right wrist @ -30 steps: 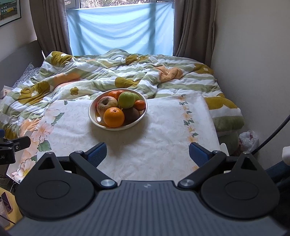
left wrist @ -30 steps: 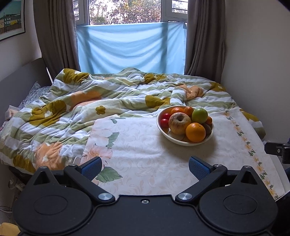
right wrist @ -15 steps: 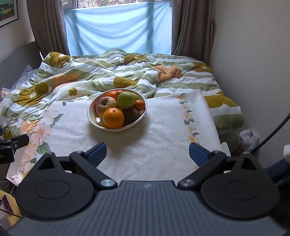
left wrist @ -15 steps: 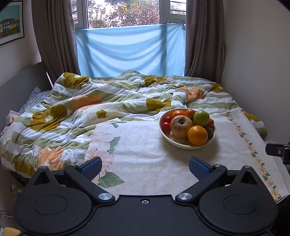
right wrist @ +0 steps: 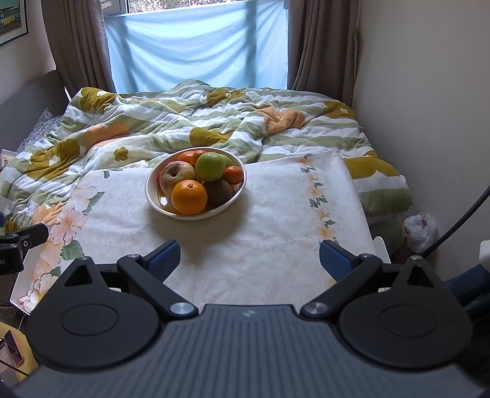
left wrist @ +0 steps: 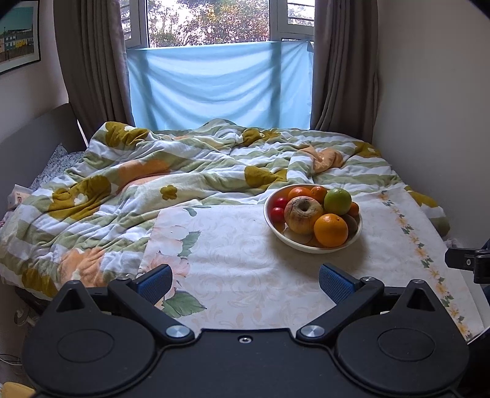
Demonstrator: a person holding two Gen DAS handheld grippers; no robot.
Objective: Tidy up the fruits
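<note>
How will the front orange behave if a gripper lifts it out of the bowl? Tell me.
The orange looks round and firm, so it would probably roll if set on the cloth. Its dimpled skin likely grips well against the pads. It sits atop other fruit in the bowl, so lifting it may shift the neighbouring apple.

Over the last second the left gripper (left wrist: 245,283) has tipped upward: its view now takes in far more of the window (left wrist: 208,21) above the blue cloth (left wrist: 220,82), and the fruit bowl (left wrist: 312,245) sits lower in its picture. The right gripper (right wrist: 248,257) has eased forward and perhaps a little left, so the bowl (right wrist: 196,215) lies nearer the middle of its view, and the far edge of the flowered tablecloth (right wrist: 275,232) has slipped lower too.
</note>
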